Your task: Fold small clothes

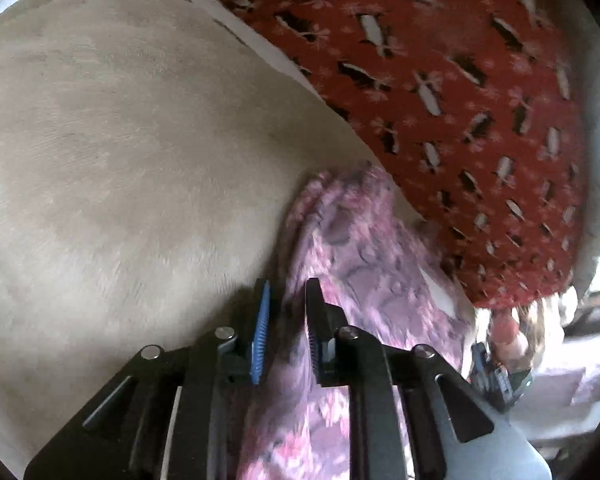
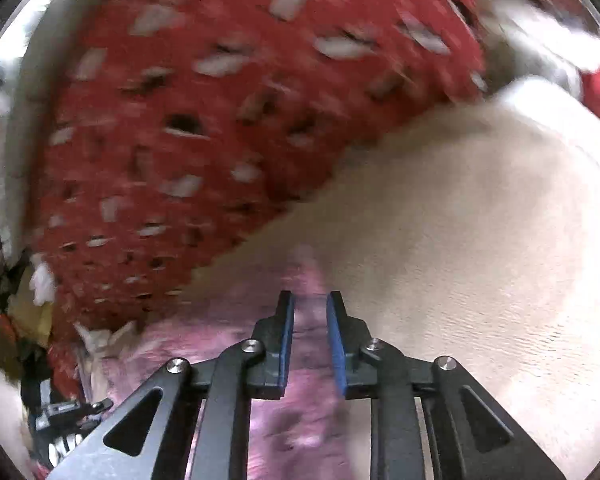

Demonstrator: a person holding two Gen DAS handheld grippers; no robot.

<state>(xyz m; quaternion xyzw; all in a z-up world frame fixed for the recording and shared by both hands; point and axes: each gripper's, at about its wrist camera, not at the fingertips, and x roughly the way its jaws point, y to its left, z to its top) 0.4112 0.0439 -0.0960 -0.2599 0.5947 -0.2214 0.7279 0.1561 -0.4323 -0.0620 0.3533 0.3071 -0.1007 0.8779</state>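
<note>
A small pink and purple patterned garment (image 1: pixel 364 248) lies bunched on a beige fabric surface (image 1: pixel 120 140). My left gripper (image 1: pixel 288 292) has its blue-padded jaws closed on an edge of the garment, with cloth between the pads. In the right wrist view the same garment (image 2: pixel 308 364) runs up between the pads of my right gripper (image 2: pixel 310 300), which is shut on it. The other gripper shows at the lower right of the left wrist view (image 1: pixel 496 372) and at the lower left of the right wrist view (image 2: pixel 60 416). Both views are blurred.
A red cloth with a white and black print (image 1: pixel 460 92) covers the area beyond the beige surface and shows large in the right wrist view (image 2: pixel 220 120). Cluttered items (image 2: pixel 16 308) sit at the left edge there.
</note>
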